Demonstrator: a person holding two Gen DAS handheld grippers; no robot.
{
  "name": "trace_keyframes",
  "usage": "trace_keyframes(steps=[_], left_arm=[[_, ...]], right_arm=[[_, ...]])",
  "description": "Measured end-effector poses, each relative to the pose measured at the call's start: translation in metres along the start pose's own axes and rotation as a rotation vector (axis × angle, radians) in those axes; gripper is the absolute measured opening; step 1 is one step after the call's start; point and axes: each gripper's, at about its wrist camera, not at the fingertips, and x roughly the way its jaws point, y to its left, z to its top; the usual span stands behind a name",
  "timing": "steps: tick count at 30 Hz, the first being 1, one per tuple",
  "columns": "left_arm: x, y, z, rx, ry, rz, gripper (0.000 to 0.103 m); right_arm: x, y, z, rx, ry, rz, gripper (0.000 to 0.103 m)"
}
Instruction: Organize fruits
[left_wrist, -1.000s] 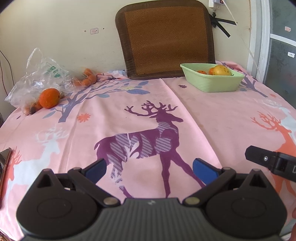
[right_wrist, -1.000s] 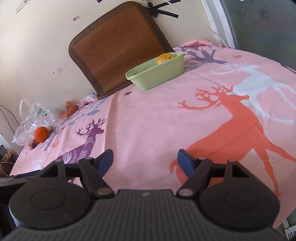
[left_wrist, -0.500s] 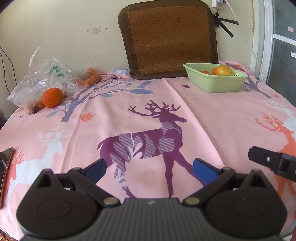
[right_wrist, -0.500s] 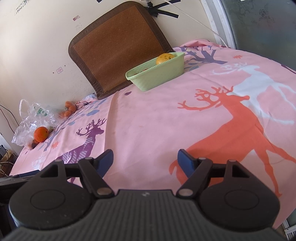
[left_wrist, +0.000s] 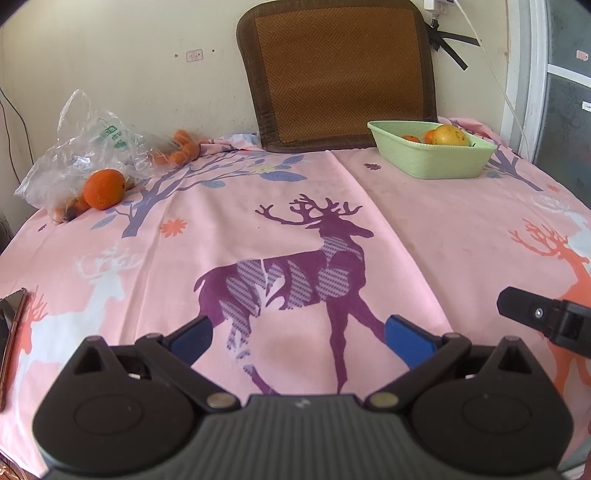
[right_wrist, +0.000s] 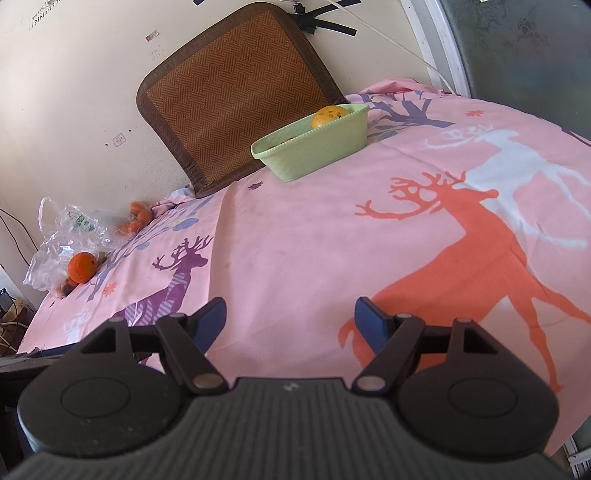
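Note:
A green basket (left_wrist: 432, 162) (right_wrist: 314, 155) stands at the far right of the pink deer cloth, holding a yellow fruit (left_wrist: 450, 135) (right_wrist: 328, 115) and small orange ones. A big orange (left_wrist: 104, 188) (right_wrist: 82, 266) lies at the mouth of a clear plastic bag (left_wrist: 85, 147) (right_wrist: 70, 232) at the far left, with small orange fruits (left_wrist: 177, 149) (right_wrist: 137, 220) behind it. My left gripper (left_wrist: 297, 338) is open and empty over the purple deer. My right gripper (right_wrist: 290, 319) is open and empty near the front edge; one of its fingers (left_wrist: 532, 314) shows in the left wrist view.
A brown woven cushion (left_wrist: 340, 70) (right_wrist: 232, 96) leans on the wall behind the table. A dark flat object (left_wrist: 9, 321) lies at the left edge. A window frame (left_wrist: 535, 74) stands at the right. The table edge curves round near both grippers.
The left gripper has shifted slightly left and back, so the scene drifted right in its view. The right gripper has stayed put. Both remain open.

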Motion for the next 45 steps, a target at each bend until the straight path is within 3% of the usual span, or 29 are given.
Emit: trace_keyframes(steps=[45], left_arm=[[0.0026,0.0042,-0.0006,-0.007,0.011,0.032,0.103]], right_arm=[[-0.0018,0.002,-0.0007,-0.007,-0.011,-0.004,0.079]])
